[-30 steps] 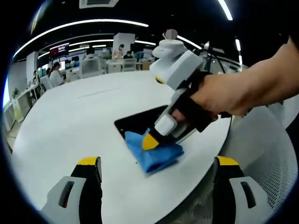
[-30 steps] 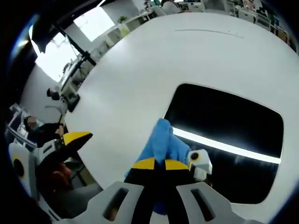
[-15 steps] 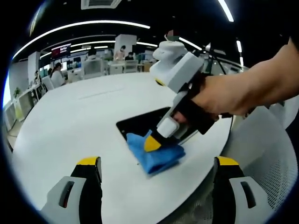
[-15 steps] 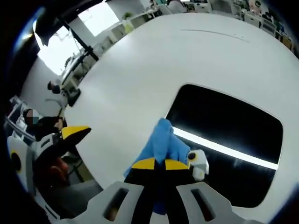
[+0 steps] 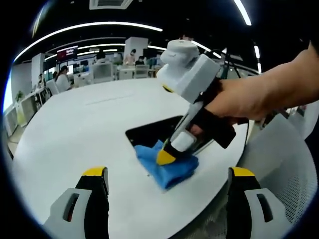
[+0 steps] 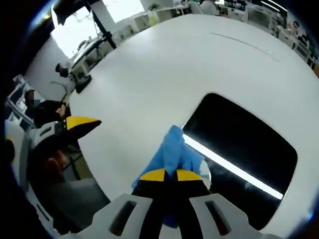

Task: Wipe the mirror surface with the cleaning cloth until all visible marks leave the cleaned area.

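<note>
The right gripper [image 6: 165,175] was clamped on the blue cloth [image 6: 173,152], pressing it at the near corner of the mirror [image 6: 244,149], which lay flat on the white surface [image 6: 149,74]. The left gripper [image 5: 164,174] hung back with jaws spread wide, holding nothing. Wiping seemed barely begun; the next move likely called for sweeping the cloth across the dark glass while keeping pressure on.
</note>
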### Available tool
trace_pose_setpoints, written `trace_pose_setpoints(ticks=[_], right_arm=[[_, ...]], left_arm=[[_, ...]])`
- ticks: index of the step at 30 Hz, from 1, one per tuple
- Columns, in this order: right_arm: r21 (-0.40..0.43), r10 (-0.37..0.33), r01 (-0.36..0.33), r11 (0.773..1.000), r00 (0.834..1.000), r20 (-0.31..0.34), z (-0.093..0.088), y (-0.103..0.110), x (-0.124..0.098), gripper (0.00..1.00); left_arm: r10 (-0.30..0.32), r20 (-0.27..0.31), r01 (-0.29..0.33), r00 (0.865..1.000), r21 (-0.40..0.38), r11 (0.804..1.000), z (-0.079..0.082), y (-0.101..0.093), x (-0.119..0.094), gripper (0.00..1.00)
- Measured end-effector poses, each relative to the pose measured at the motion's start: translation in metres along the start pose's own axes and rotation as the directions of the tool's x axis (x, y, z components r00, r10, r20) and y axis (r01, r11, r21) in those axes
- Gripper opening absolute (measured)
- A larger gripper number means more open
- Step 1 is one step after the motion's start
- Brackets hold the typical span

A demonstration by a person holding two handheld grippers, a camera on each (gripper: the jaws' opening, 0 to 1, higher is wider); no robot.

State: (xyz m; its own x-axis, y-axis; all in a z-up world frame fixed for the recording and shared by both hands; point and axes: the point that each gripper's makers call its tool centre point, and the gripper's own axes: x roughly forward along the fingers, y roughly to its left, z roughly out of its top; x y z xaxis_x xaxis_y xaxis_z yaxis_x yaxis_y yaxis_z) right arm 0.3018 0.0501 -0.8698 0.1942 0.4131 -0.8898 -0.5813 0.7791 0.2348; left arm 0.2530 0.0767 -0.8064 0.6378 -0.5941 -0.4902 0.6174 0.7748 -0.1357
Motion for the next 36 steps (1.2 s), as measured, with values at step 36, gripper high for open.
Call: trace_pose_setpoints(ticks=[36], right_arm=[[0.107, -0.045, 0.044, 0.993, 0.999, 0.007, 0.047, -0.032, 0.012, 0.00]], left_arm=[[0.001, 0.000, -0.001, 1.000, -0.013, 1.000, -0.001, 0.000, 0.000, 1.00]])
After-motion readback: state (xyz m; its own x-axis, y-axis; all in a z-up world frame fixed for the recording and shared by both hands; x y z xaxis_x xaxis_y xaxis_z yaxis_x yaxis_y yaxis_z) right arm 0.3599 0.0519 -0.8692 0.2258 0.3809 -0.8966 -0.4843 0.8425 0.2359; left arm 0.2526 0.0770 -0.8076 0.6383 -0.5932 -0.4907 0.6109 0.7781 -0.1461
